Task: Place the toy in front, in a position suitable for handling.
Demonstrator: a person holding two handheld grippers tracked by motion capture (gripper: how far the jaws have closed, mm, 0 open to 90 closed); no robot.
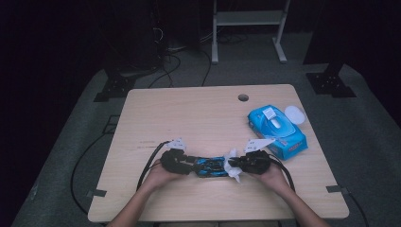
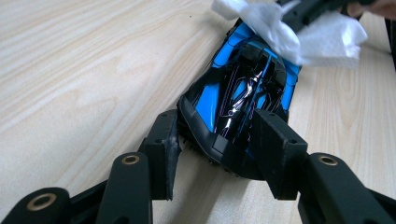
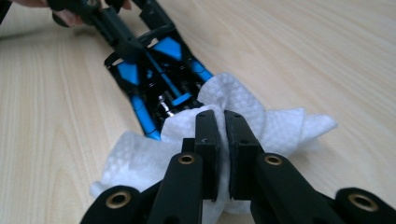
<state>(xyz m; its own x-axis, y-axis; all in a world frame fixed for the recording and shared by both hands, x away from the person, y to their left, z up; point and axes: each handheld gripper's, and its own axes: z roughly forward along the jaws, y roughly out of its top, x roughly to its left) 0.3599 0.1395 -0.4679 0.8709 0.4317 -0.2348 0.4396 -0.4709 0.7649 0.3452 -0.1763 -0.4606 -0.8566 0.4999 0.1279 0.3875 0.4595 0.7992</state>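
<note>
White tissue is what my right gripper (image 3: 223, 122) pinches: its two jaws are pressed nearly together with a fold of the wipe (image 3: 243, 116) between them, the rest of the sheet bunched out to both sides and lying over one end of the toy car (image 3: 156, 79). My left gripper (image 2: 218, 135) clamps the other end of the car (image 2: 243, 93), one jaw against each side of the black body, so the blue-and-black shell is pinned flat on the table (image 2: 84, 70).

From above, the car (image 1: 211, 166) lies lengthwise between my two grippers, near the table's front edge, left gripper (image 1: 182, 162) at one end and right gripper (image 1: 242, 163) with the wipe (image 1: 233, 165) at the other. The blue wipe pack (image 1: 278, 131) sits well apart to the right, flap open, a white lid just beside it.

I judge the step to be wiping the car clean, with the holding hand steadying it. Next I should drag the wipe along the body toward my left gripper, pressing lightly so the tissue doesn't tear or slip out of the pinch, and keep the left clamp firm so the car doesn't slide.
</note>
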